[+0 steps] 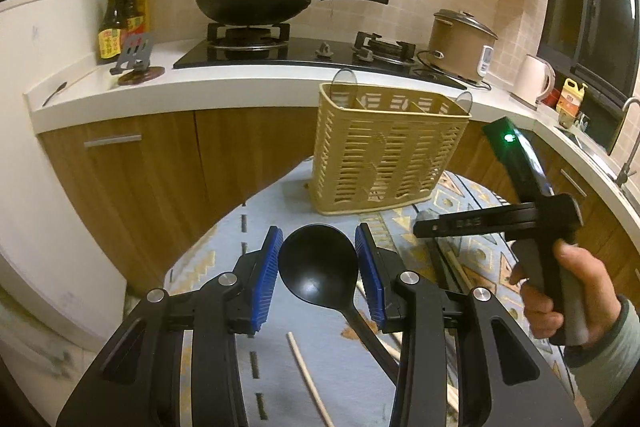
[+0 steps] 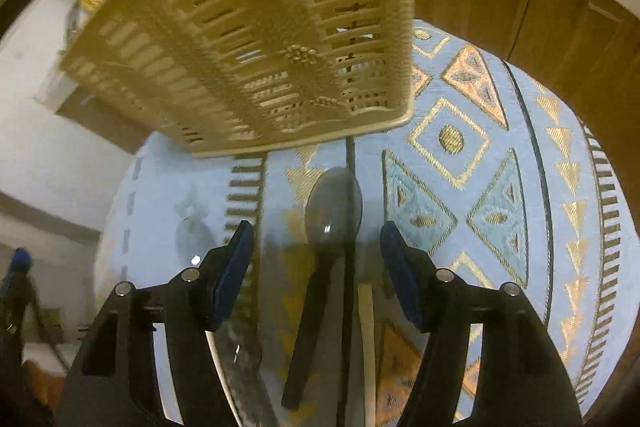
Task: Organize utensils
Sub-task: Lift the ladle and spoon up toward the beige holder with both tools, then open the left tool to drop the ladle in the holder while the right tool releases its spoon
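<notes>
Your left gripper is spread wide with nothing in it, and the black plastic ladle lies on the patterned tablecloth with its bowl between the two blue pads. I can't tell whether the bowl touches either of them. Its handle runs back toward five o'clock, under your right finger. Judge the ladle as light, stiff and smooth: the rounded bowl will likely slip or pop out of a squeeze, so take it on the flat neck just behind the bowl instead. At six o'clock, a pale wooden chopstick lies loose on the cloth; it looks thin, light and inclined to roll.

Your right gripper is likewise parted and empty. A smaller dark spoon lies between its fingers, bowl toward twelve o'clock, handle trailing to six. Beside it, toward five o'clock, lies another pale chopstick. This view is blurred, so fine contact is uncertain. The spoon looks light and rigid; grip the handle just behind the bowl.

Farther off at twelve o'clock in the left view, the beige slotted utensil basket stands upright on the cloth, well apart from the ladle. It looks light and could tip if bumped.
</notes>
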`<action>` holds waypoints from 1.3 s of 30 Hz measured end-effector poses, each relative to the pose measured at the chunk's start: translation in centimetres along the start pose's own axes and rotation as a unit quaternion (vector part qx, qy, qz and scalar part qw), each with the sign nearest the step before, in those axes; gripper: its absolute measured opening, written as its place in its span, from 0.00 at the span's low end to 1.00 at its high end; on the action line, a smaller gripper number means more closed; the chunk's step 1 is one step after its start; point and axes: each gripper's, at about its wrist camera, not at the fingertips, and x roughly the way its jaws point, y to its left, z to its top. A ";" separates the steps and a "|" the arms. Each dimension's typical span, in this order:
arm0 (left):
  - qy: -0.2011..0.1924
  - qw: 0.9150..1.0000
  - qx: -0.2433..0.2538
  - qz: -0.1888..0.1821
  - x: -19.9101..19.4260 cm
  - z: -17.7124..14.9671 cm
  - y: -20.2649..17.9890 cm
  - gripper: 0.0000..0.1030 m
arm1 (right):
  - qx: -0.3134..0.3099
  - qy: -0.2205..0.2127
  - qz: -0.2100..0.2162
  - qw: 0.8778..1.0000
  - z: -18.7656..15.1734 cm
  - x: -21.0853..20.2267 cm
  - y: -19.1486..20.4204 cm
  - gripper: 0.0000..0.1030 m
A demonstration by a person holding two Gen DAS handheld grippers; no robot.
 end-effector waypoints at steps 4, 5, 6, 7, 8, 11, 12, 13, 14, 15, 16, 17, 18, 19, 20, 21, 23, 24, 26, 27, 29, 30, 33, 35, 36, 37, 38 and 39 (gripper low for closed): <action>-0.001 1.000 0.004 0.004 0.3 0.2 0.3 0.35 | -0.030 -0.010 -0.059 0.998 -0.5 1.4 1.5 0.42; -0.001 1.000 0.004 0.004 0.4 0.3 0.4 0.35 | -0.047 -0.018 -0.082 0.995 -0.7 1.6 2.0 0.29; -0.002 1.000 0.003 0.004 0.5 0.4 0.4 0.35 | -0.059 -0.023 -0.092 0.994 -1.0 1.7 2.3 0.29; -0.002 1.000 0.002 0.003 0.6 0.5 0.4 0.35 | -0.064 -0.025 -0.095 0.993 -1.2 1.7 2.5 0.29; -0.003 1.000 0.001 0.002 0.7 0.7 0.4 0.35 | -0.069 -0.027 -0.091 0.993 -1.4 1.7 2.4 0.28; -0.012 1.000 0.003 0.002 0.7 1.3 0.3 0.35 | -0.070 -0.041 -0.048 0.996 -2.3 0.3 1.9 0.28; -0.016 1.000 0.006 0.002 0.7 1.6 0.2 0.35 | -0.073 -0.052 -0.037 0.995 -2.6 -0.5 1.6 0.28; -0.024 1.000 0.010 0.003 0.6 2.2 0.0 0.35 | -0.077 -0.063 -0.026 0.995 -2.9 -1.4 1.4 0.28; -0.028 1.000 0.013 0.003 0.5 2.5 -0.1 0.35 | -0.085 -0.082 -0.010 0.993 -3.5 -2.9 1.2 0.28; -0.036 0.999 0.017 0.003 0.4 3.1 -0.3 0.35 | -0.091 -0.096 0.002 0.991 -3.8 -4.0 0.8 0.28; -0.042 0.999 0.020 0.004 0.3 3.5 -0.5 0.35 | -0.097 -0.112 0.012 0.989 -4.3 -5.2 0.6 0.28; -0.047 0.999 0.022 0.004 0.3 4.0 -0.8 0.35 | -0.103 -0.131 0.025 0.986 -4.8 -6.8 0.3 0.28; -0.056 0.998 0.026 0.004 0.2 4.6 -1.1 0.35 | -0.106 -0.144 0.037 0.983 -4.8 -7.8 0.5 0.28; -0.061 0.998 0.028 0.004 0.2 5.1 -1.3 0.35 | -0.109 -0.156 0.049 0.980 -4.6 -8.7 0.7 0.28; -0.066 0.997 0.032 0.005 0.1 5.7 -1.6 0.35 | -0.111 -0.176 0.064 0.976 -4.7 -10.1 0.5 0.28; -0.073 0.997 0.035 0.007 0.2 6.4 -2.0 0.35 | -0.112 -0.189 0.072 0.973 -4.4 -10.8 0.5 0.28; -0.084 0.996 0.040 0.010 0.3 7.5 -2.6 0.35 | -0.113 -0.224 0.094 0.964 -3.8 -12.9 0.5 0.28; -0.093 0.995 0.045 0.013 0.3 8.4 -3.1 0.35 | -0.113 -0.237 0.101 0.960 -3.2 -13.7 0.6 0.28; -0.104 0.993 0.050 0.016 0.3 9.4 -3.6 0.35 | -0.112 -0.268 0.113 0.950 -2.3 -15.8 0.7 0.28; -0.109 0.993 0.052 0.017 0.3 10.0 -3.8 0.35 | -0.109 -0.285 0.120 0.945 -1.8 -16.7 0.7 0.28; -0.127 0.990 0.058 0.024 0.4 11.5 -4.5 0.35 | -0.101 -0.311 0.135 0.935 -0.5 -18.1 0.6 0.28; -0.135 0.989 0.061 0.028 0.5 12.1 -4.7 0.35 | -0.098 -0.319 0.138 0.933 0.3 -18.6 1.0 0.28; -0.153 0.986 0.065 0.028 0.8 14.2 -5.2 0.35 | -0.085 -0.357 0.129 0.921 2.1 -20.3 1.2 0.28; -0.164 0.984 0.067 0.029 1.2 15.3 -5.6 0.35 | -0.074 -0.380 0.115 0.915 3.6 -21.0 1.0 0.28; -0.167 0.983 0.067 0.030 1.4 15.7 -5.8 0.35 | -0.069 -0.385 0.114 0.913 4.4 -21.2 0.7 0.28; -0.173 0.982 0.067 0.030 1.9 16.3 -6.0 0.35 | -0.062 -0.390 0.111 0.912 5.2 -21.2 0.5 0.28; -0.176 0.982 0.067 0.030 2.3 16.7 -6.1 0.35 | -0.056 -0.396 0.105 0.911 5.9 -21.2 0.5 0.28; -0.180 0.981 0.067 0.032 3.0 17.1 -6.3 0.35 | -0.052 -0.403 0.093 0.909 6.6 -21.0 0.4 0.28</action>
